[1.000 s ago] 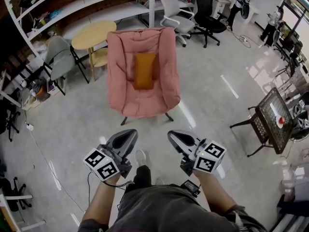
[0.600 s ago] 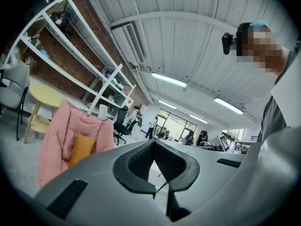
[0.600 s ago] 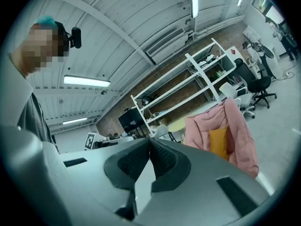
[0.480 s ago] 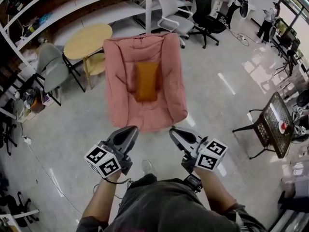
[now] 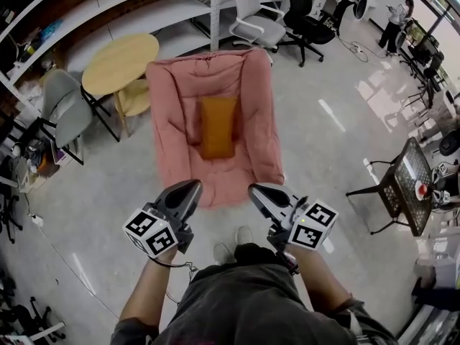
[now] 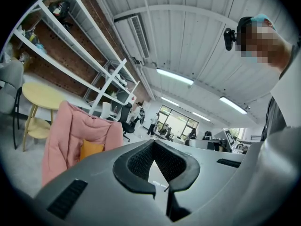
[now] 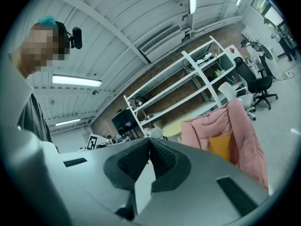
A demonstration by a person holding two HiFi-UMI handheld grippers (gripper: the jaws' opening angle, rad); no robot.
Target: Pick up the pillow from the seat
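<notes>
An orange pillow (image 5: 218,126) lies upright against the back of a pink padded chair (image 5: 251,121). The same pillow (image 6: 89,149) shows small in the left gripper view, and at the right as a pillow (image 7: 221,146) in the right gripper view. My left gripper (image 5: 192,187) hangs just short of the chair's front edge, jaws shut with nothing between them. My right gripper (image 5: 256,190) is level with it, about a hand's width to the right, also shut and empty. Both tips point toward the seat and touch nothing.
A round wooden table (image 5: 118,62) and a grey chair (image 5: 59,105) stand left of the pink chair. White shelving (image 5: 129,16) and office chairs (image 5: 253,20) line the back. A black mesh side table (image 5: 402,185) stands at the right. People stand far back right.
The person has walked toward the pink chair, so both grippers now sit close to its front edge. The jaws have stayed shut throughout.
</notes>
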